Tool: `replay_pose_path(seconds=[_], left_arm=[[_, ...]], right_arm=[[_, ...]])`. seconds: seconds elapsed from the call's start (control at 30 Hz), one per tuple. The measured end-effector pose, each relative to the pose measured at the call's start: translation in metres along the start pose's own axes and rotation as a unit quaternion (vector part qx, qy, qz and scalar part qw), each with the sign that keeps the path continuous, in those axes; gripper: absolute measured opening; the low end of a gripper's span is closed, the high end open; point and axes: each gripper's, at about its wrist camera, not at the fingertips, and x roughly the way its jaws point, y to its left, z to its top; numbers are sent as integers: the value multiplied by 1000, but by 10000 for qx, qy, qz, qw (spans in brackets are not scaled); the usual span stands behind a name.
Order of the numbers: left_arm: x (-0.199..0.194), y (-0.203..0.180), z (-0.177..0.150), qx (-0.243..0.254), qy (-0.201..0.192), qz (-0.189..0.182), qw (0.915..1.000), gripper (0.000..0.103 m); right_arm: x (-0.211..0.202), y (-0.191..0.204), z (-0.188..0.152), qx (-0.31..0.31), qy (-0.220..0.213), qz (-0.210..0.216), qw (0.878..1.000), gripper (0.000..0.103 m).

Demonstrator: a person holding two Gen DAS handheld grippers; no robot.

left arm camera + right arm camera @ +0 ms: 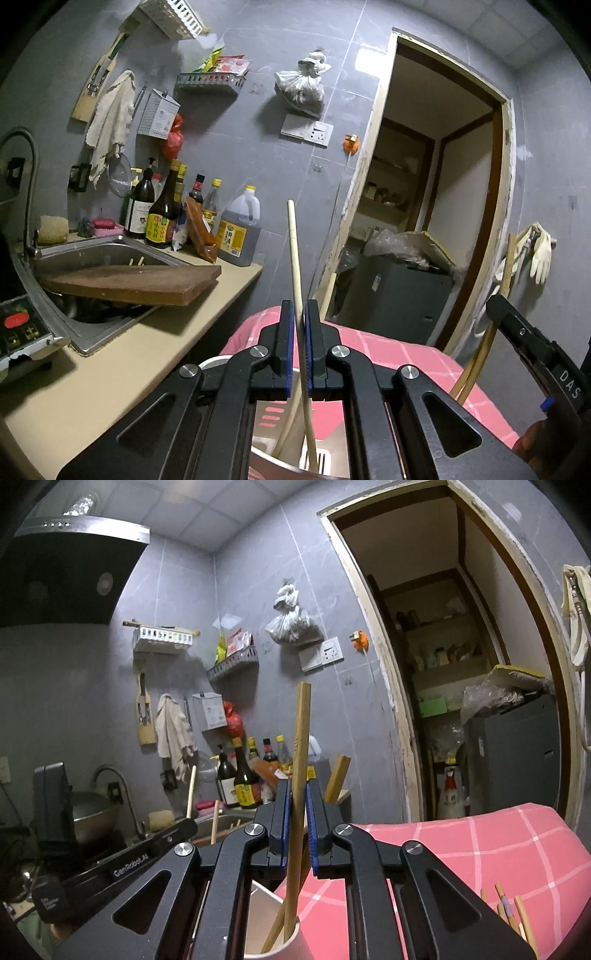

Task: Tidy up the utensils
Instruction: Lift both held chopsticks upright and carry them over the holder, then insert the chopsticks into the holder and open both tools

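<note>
Two chopsticks stand almost upright, long axes toward twelve o'clock: the left gripper (299, 347) pinches the pale chopstick (295, 258), the right gripper (298, 827) the brown chopstick (301, 746), both lower ends inside the holder cup (266, 904) at six o'clock.

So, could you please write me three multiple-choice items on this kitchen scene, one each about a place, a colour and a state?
1. Where does the brown cutting board rest?
A. across the sink
B. on the wall
C. on the floor

2. What colour is the checked cloth?
A. green
B. pink
C. black

3. What are the right tongs doing?
A. standing wide open
B. gripping a bottle
C. shut on a chopstick

Answers: 1 A, the board bridges the basin; 2 B, pink with white lines; 3 C, the pads pinch the stick above the cup.
</note>
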Motion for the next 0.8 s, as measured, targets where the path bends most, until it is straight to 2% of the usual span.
replay_pose_path(seconds=[0.17,0.3,0.37,0.43,0.47,0.67,0.8], left_arm=[[6,-2,0,251,153,6,9996,4],[6,2,0,263,319,-185,9990,4],[5,6,1,201,370,-273,9987,5],[2,8,2,177,391,-323,9986,5],[0,8,2,182,400,-336,9985,5],[-6,7,3,211,444,-342,9982,5],[-8,4,5,237,424,-365,9981,5]], right_arm=[[1,1,-1,-7,173,-36,9998,8],[-1,2,-3,-53,240,-13,9997,9],[-3,4,-3,-76,269,13,9996,12],[-5,6,-3,-95,268,46,9996,23],[-6,6,-3,-103,258,57,9996,24],[-13,9,2,-170,148,61,9997,25],[-20,9,6,-188,42,43,9998,30]])
